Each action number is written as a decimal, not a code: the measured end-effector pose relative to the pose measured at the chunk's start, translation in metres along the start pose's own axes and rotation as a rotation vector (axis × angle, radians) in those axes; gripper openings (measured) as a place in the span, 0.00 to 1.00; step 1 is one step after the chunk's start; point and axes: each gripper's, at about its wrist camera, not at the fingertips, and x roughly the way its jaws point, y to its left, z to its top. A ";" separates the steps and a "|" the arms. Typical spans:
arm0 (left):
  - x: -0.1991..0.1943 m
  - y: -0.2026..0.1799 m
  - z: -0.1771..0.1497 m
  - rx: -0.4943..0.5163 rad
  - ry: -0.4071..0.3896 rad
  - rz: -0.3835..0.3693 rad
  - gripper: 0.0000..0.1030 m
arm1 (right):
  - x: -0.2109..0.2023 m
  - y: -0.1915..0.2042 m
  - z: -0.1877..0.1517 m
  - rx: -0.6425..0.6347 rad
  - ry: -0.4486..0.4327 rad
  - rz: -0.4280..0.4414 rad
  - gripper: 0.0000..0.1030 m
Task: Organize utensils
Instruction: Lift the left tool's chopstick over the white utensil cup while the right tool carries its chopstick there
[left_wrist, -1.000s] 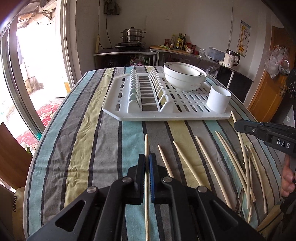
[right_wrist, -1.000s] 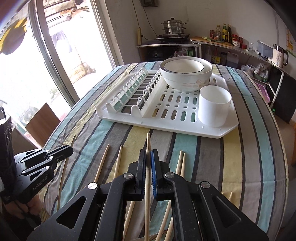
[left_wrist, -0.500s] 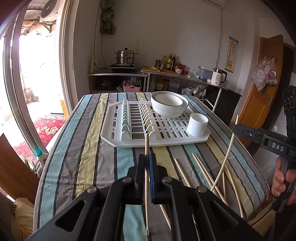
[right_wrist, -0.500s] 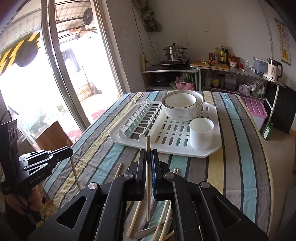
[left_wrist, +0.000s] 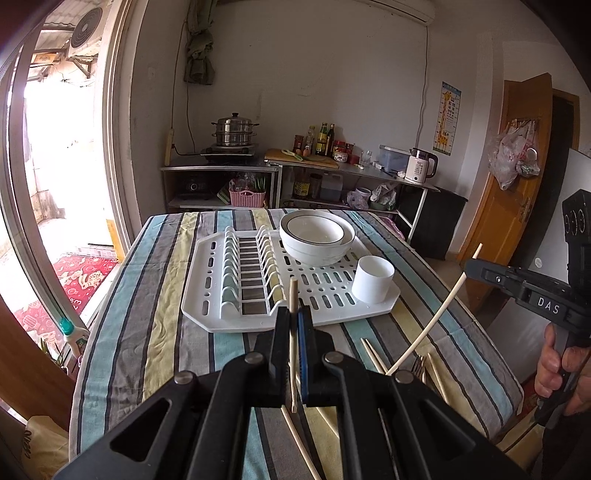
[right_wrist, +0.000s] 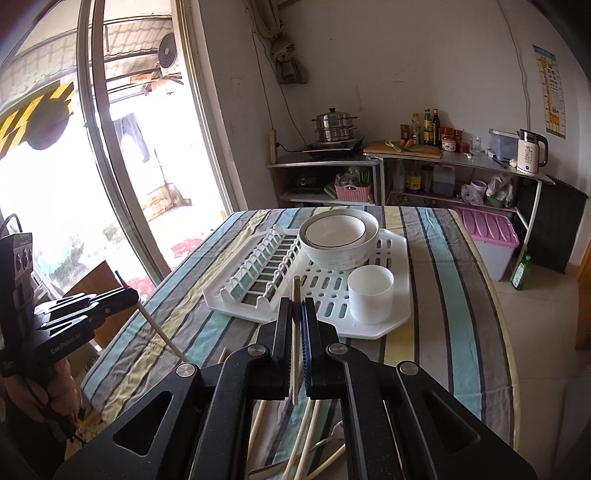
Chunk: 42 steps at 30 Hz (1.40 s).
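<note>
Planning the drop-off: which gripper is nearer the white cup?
Right, probably: the right gripper hovers right of the white cup; the left gripper is at the table's left edge.

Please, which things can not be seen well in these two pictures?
- Loose chopsticks on the table: right wrist view, the right tongs cover them, so no count.
- Fork: left wrist view, mostly behind the left tongs.
- Inside of the white cup: both views, its wall hides the bottom.
- Bottle labels on the shelf: too small.
</note>
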 end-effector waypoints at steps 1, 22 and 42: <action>0.002 -0.002 0.003 0.004 0.000 -0.005 0.05 | 0.000 -0.003 0.002 0.003 -0.003 -0.002 0.04; 0.069 -0.056 0.105 -0.001 -0.046 -0.178 0.05 | 0.011 -0.061 0.069 0.055 -0.105 -0.055 0.04; 0.175 -0.074 0.132 -0.073 0.044 -0.255 0.05 | 0.084 -0.111 0.082 0.153 -0.062 -0.048 0.04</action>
